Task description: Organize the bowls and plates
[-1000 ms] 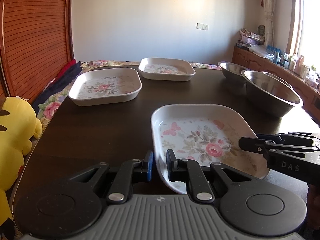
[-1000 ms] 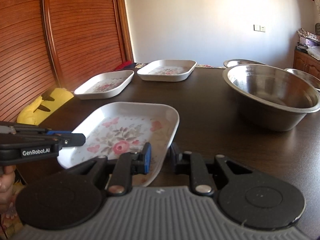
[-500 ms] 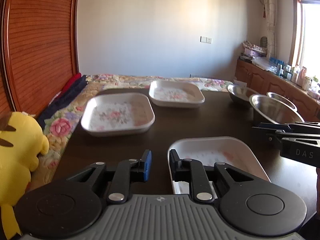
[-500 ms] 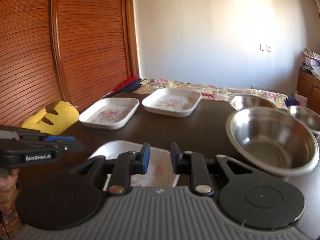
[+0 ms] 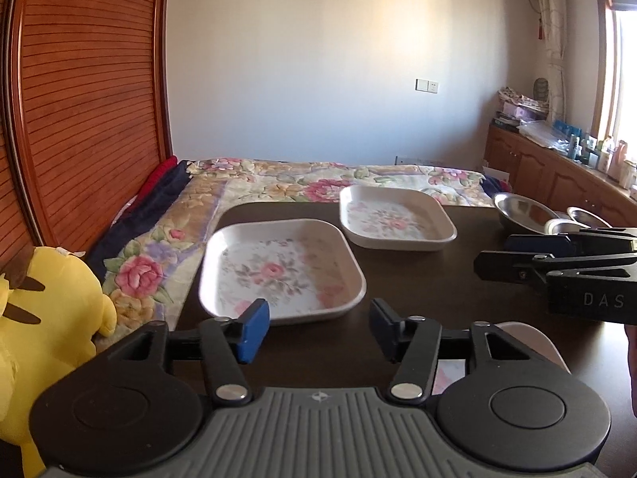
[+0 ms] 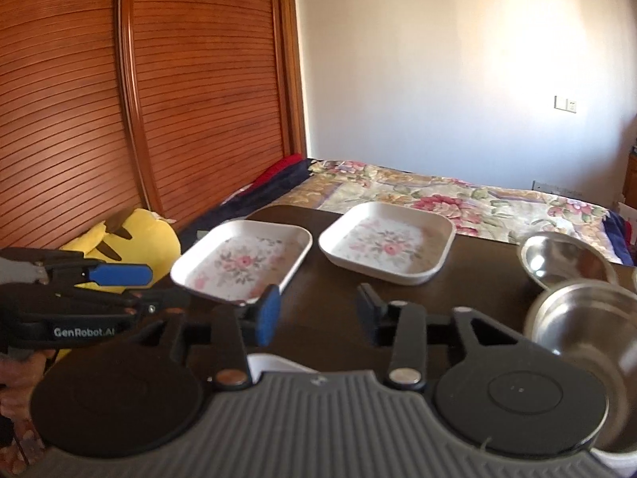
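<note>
since a second earlier both tools had let go of the near plate (image 5: 529, 338) and lifted away, so with the left tool (image 5: 314, 328) and right tool (image 6: 316, 310) opening empty, we judged the next plate (image 5: 278, 265) on the surface (image 5: 418, 290) needed fetching.

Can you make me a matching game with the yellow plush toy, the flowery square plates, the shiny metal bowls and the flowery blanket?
Things:
1. yellow plush toy
2. flowery square plates
3. shiny metal bowls
4. flowery blanket

Places:
A. right side of the table
B. beyond the table's far edge
C. off the table's left edge
D. left and middle of the table

Pairs: 1-C, 2-D, 3-A, 4-B
</note>
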